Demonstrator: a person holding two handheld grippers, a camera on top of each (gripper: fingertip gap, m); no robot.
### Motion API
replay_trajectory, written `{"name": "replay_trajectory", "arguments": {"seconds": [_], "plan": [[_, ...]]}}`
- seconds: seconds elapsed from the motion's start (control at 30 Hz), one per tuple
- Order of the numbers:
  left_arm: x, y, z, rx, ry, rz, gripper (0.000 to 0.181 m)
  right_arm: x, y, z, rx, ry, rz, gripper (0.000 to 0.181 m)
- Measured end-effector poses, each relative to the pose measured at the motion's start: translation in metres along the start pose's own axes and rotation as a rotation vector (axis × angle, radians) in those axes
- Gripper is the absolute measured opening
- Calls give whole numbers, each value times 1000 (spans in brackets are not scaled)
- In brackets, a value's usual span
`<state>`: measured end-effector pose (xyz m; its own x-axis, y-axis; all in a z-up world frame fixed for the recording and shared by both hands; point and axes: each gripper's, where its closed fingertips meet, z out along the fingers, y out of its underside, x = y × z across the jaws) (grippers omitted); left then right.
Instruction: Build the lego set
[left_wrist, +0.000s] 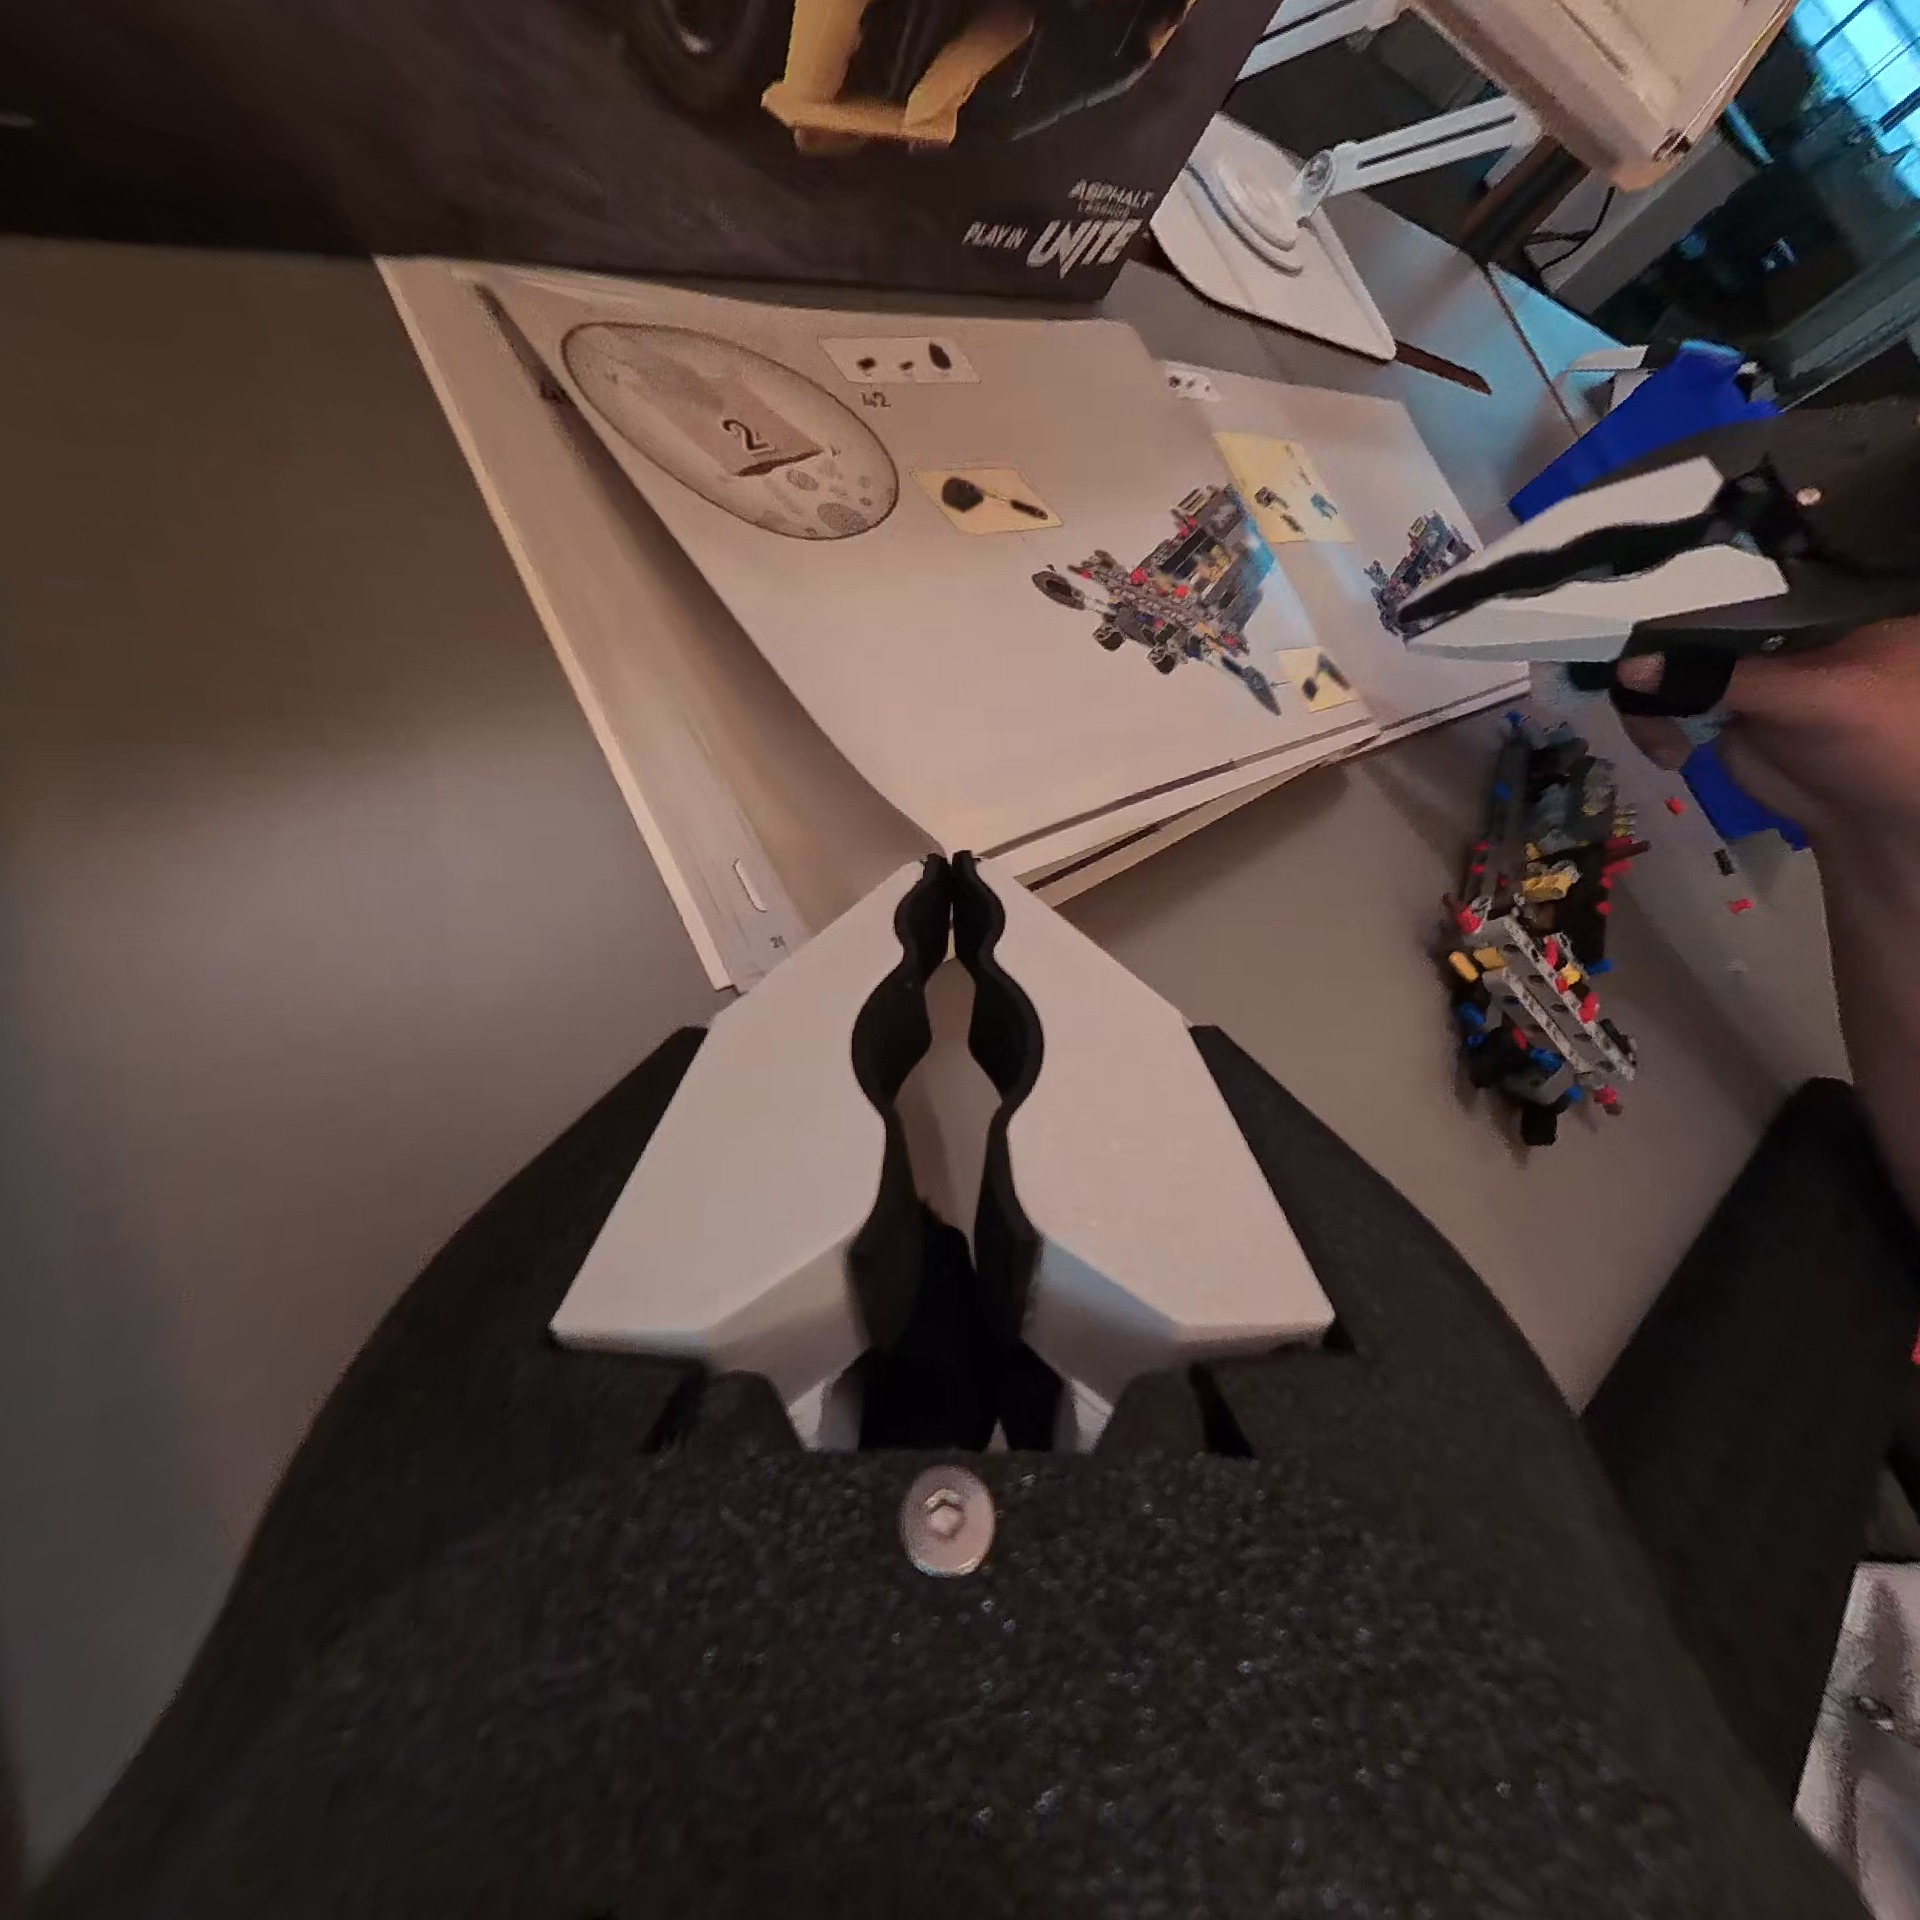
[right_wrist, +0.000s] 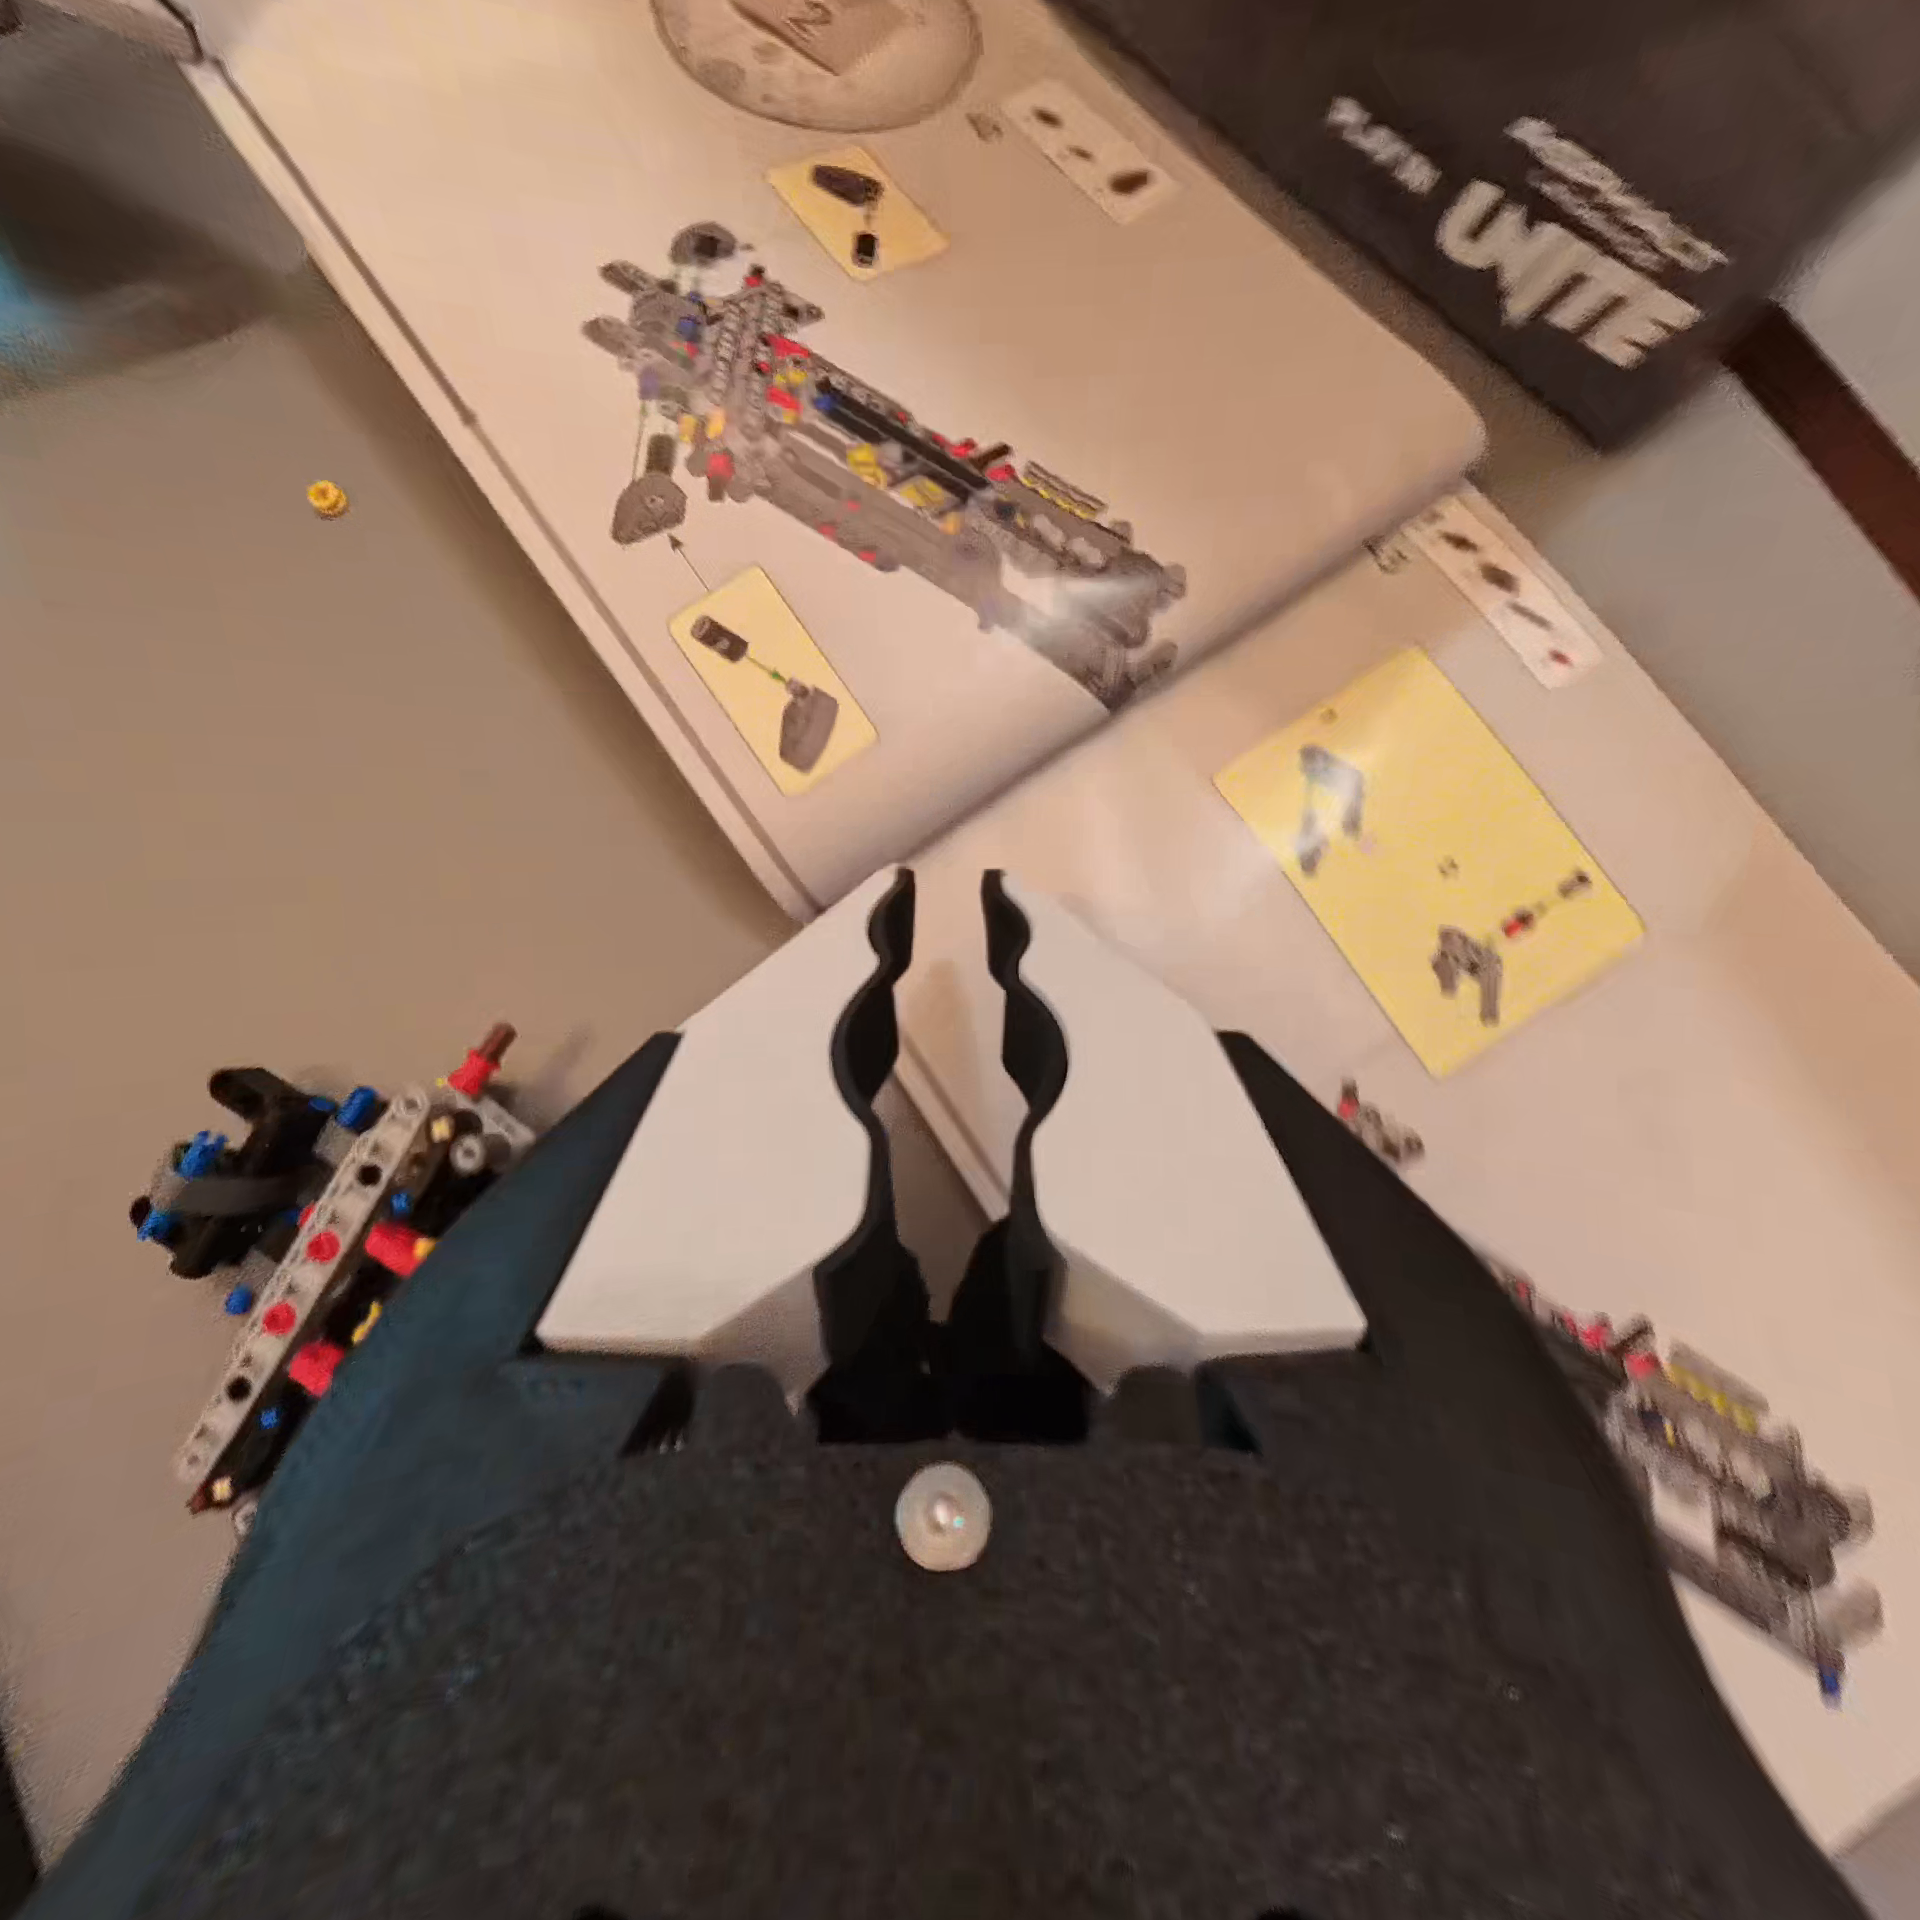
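Both hand-held grippers empty over the open instruction booklet, lego build on the desk beside it.

The left hand-held gripper (left_wrist: 948, 862) has its tips pressed together on nothing, just over the near edge of the instruction booklet (left_wrist: 935, 644); bare desk (left_wrist: 260, 727) lies open to its left. The right hand-held gripper (right_wrist: 948, 883) stands narrowly parted, empty, over the booklet's near edge. The lego build (right_wrist: 301, 1257) lies low on its left, clear of the booklet; a yellow piece (right_wrist: 328, 498) lies alone farther ahead-left. The dark box (right_wrist: 1558, 208) borders the booklet's far edge.
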<state>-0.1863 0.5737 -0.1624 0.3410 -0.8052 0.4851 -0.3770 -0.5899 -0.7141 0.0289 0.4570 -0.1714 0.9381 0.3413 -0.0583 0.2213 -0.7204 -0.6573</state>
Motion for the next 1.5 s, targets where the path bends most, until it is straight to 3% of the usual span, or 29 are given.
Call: {"name": "replay_trajectory", "arguments": {"seconds": [0.17, 0.27, 0.43, 0.53, 0.6, 0.7, 0.77, 0.87, 1.0, 1.07, 1.27, 1.4, 1.5], "plan": [[-11, 12, -1, -44, -73, 39, 0, -14, -8, 34, -65, -34, -95, 0], [-19, 22, 1, -99, -118, 52, 0, -20, -10, 39, -67, 9, -171, 0], [-35, 18, -6, -68, -220, 25, 7, -20, -6, 45, -123, 66, -230, 0], [-18, 1, -9, -19, -240, 117, 13, -19, -5, 46, -166, 94, -266, 0], [6, 1, 0, -58, -184, 211, 13, -19, -5, 46, -173, 87, -265, 0], [46, 27, 16, -192, -23, 367, 13, -22, -12, 38, -168, 2, -226, 0], [58, 43, 22, -238, 19, 454, 16, -18, -31, 29, -75, -43, -192, 0], [64, 50, 24, -217, 55, 516, 17, 21, -61, 26, 37, 31, -173, 0], [64, 40, 24, -139, 90, 475, 18, 66, -65, 57, 15, 78, -132, 0], [54, 36, 25, -119, 38, 469, 18, 65, -56, 73, -51, 43, -107, 0], [19, 22, 30, -122, -117, 480, 16, 67, -55, 84, -75, 153, -190, 0], [42, 4, 50, -156, -68, 573, 10, 63, -55, 90, -69, 170, -226, 0], [26, -19, 68, -228, -251, 647, 2, 62, -55, 91, -78, 169, -208, 0]]}}
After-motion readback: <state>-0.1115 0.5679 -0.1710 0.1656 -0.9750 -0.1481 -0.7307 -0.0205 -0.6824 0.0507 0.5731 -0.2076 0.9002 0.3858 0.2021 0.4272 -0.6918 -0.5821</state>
